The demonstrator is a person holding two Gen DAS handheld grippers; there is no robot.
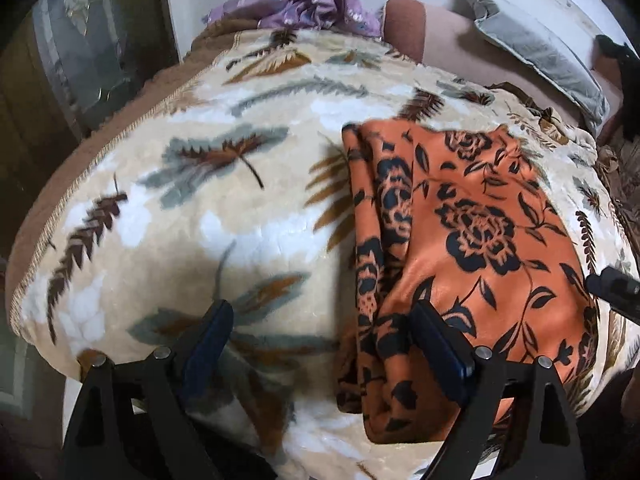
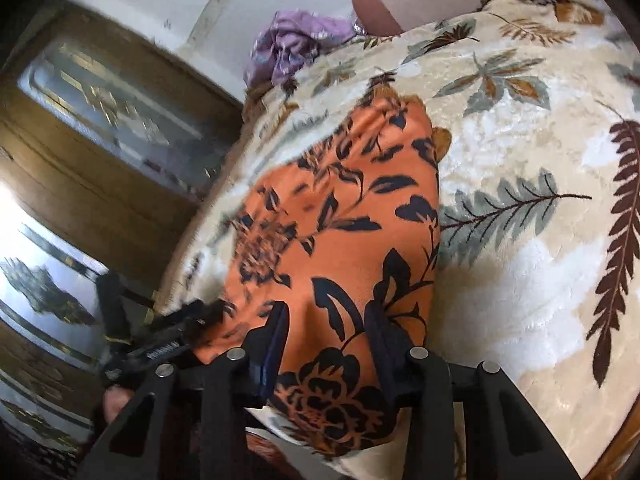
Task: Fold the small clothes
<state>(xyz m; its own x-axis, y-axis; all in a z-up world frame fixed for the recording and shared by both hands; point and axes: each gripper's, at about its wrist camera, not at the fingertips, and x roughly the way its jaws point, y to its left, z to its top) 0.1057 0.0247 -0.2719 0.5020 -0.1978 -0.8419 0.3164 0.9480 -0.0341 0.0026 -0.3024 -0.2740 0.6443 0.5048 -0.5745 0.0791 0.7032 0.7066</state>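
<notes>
Orange floral garment (image 1: 472,216) lies lengthwise on blanket (image 1: 224,208), folded edge left.

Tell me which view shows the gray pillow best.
The left wrist view: the gray pillow lies in plain sight at the top right, beyond the leaf-print blanket. The right wrist view does not clearly show it.
</notes>
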